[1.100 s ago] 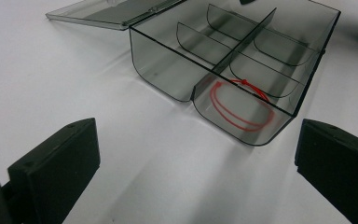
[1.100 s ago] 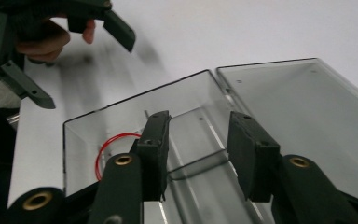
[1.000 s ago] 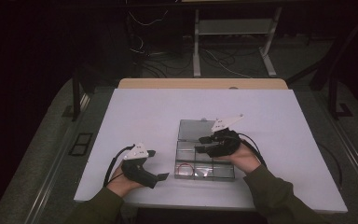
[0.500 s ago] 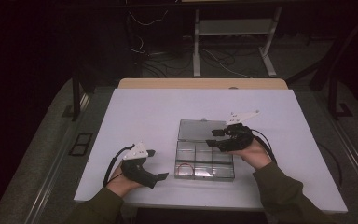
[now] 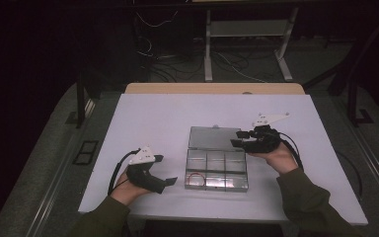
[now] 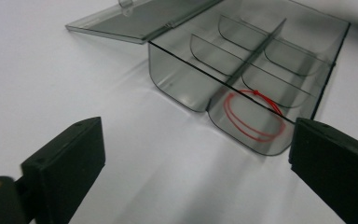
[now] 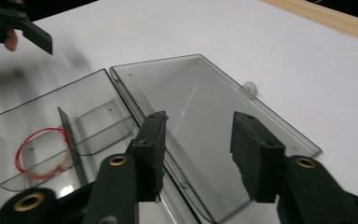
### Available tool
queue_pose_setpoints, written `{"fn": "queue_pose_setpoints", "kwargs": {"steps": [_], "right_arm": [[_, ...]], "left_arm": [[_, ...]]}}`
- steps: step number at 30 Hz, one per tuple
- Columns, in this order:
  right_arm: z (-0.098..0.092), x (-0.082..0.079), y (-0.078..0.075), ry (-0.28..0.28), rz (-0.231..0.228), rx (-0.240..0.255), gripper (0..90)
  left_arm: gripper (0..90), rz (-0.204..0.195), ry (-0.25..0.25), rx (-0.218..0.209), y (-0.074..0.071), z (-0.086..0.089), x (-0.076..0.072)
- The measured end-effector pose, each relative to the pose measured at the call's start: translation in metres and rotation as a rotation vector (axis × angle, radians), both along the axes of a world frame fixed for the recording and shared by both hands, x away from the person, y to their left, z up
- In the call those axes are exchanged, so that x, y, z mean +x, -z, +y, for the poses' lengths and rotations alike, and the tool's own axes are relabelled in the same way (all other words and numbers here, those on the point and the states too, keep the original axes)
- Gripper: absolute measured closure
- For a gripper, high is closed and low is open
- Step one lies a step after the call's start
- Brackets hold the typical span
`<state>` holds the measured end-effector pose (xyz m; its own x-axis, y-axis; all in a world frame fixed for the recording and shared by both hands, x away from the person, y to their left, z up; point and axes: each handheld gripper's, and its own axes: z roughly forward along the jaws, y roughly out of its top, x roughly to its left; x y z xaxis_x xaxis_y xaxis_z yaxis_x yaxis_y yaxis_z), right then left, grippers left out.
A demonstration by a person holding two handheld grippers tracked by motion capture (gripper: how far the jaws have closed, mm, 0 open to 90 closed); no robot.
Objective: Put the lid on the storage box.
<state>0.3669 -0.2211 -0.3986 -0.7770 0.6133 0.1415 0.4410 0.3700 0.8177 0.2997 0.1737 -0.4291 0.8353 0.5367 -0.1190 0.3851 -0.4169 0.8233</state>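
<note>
High view: box (image 5: 217,165) between hand-held grippers.

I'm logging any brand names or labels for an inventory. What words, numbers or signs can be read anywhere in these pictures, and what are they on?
None can be read.
The clear plastic box, its open lid and the white table carry no print.
The red loop of string in one compartment has no tag.
The left hand-held gripper and the right hand-held gripper show no lettering; any marks on their grey plates are too small to tell.
</note>
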Motion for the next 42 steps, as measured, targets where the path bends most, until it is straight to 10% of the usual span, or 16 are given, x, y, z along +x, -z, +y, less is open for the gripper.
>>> {"fn": "queue_pose_setpoints", "kwargs": {"steps": [12, 27, 42], "right_arm": [[-0.024, 0.008, 0.002, 0.065, 0.010, 0.018, 80.7], [-0.034, 0.025, 0.011, 0.144, 0.034, 0.021, 89.1], [-0.034, 0.036, 0.036, 0.158, 0.114, -0.015, 89.1]], "left_arm": [[32.5, -0.011, -0.008, -0.029, -0.018, -0.006, 0.032], [87.7, -0.014, -0.047, 0.049, -0.025, -0.037, 0.090], [88.9, 0.048, -0.085, 0.060, 0.001, -0.046, 0.122]]}}
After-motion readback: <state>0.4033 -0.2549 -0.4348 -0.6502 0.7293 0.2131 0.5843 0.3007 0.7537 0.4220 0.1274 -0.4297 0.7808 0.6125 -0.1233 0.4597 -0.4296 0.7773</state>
